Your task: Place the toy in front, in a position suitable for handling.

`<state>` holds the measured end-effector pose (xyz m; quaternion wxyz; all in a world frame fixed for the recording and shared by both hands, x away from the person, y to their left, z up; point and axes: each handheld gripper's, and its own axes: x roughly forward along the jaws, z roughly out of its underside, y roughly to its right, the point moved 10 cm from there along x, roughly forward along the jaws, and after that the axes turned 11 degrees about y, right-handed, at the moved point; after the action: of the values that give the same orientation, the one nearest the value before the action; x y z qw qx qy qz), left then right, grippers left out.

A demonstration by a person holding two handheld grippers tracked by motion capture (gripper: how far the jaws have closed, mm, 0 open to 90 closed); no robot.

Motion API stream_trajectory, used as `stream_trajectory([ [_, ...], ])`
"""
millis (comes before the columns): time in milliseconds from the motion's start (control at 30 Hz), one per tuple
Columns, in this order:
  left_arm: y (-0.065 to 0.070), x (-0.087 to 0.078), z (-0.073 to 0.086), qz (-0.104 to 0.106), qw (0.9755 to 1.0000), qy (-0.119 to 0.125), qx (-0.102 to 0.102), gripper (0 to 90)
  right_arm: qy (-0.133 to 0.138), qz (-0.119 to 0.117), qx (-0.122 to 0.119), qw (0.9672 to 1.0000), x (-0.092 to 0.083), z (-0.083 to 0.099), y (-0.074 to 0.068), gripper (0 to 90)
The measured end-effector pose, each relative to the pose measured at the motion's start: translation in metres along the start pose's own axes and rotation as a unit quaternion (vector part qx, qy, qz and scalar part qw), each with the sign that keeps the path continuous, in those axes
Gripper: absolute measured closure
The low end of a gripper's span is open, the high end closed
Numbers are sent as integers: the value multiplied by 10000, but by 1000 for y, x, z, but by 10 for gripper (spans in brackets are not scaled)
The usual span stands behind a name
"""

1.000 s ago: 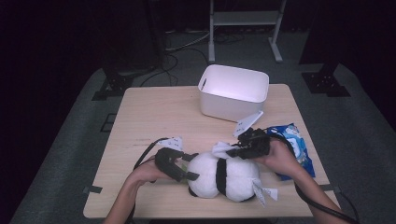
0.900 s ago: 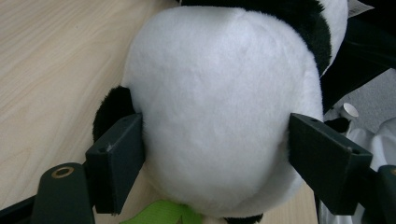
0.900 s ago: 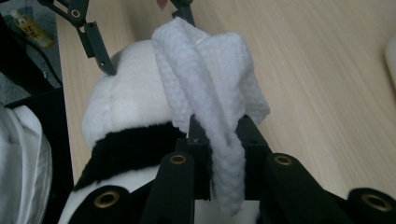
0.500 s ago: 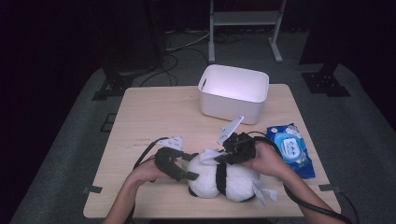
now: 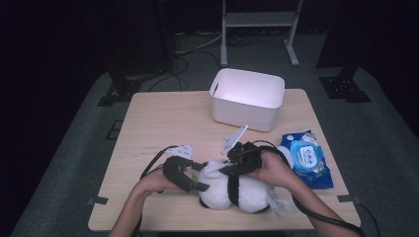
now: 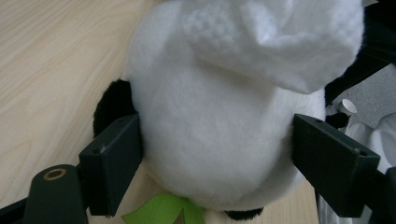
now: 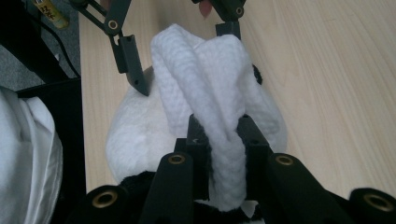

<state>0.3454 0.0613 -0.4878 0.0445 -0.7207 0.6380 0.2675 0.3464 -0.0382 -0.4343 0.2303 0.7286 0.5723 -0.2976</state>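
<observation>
A black-and-white plush panda [image 5: 247,192] lies on its side near the table's front edge. My left gripper [image 5: 200,177] has a jaw on each side of its head [image 6: 210,116], and both pads touch the fur. These jaws have just been opening a little, with the head still between them. My right gripper [image 5: 228,170] is shut on a folded white wipe [image 7: 201,70]. The wipe is pinched at my right gripper's fingertips [image 7: 224,135] and drapes over the top of the panda's head [image 6: 280,42].
A white bin [image 5: 247,98] stands at the back of the wooden table [image 5: 163,123]. A blue pack of wet wipes [image 5: 306,158] lies to the right of the panda. A green ribbon [image 6: 163,210] lies under the toy. Cables trail off the front edge.
My right gripper has carried the wipe leftwards, from beside the blue pack onto the panda's head. The left hand and the panda have stayed put.
</observation>
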Motion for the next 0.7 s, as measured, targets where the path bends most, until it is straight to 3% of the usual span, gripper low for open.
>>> stream_trajectory([
  [267, 0, 1, 0, 5, 10000, 7, 11, 170, -38, 209, 173, 9996, -19, 12, 13, 776],
  [533, 0, 0, 0, 18, 10000, 0, 5, 170, 126, 540, 475, 9973, -47, 27, 32, 776],
  [700, 2, -3, -3, 2, 10000, -28, 90, 165, 195, 503, 493, 9973, -47, 31, 28, 777],
])
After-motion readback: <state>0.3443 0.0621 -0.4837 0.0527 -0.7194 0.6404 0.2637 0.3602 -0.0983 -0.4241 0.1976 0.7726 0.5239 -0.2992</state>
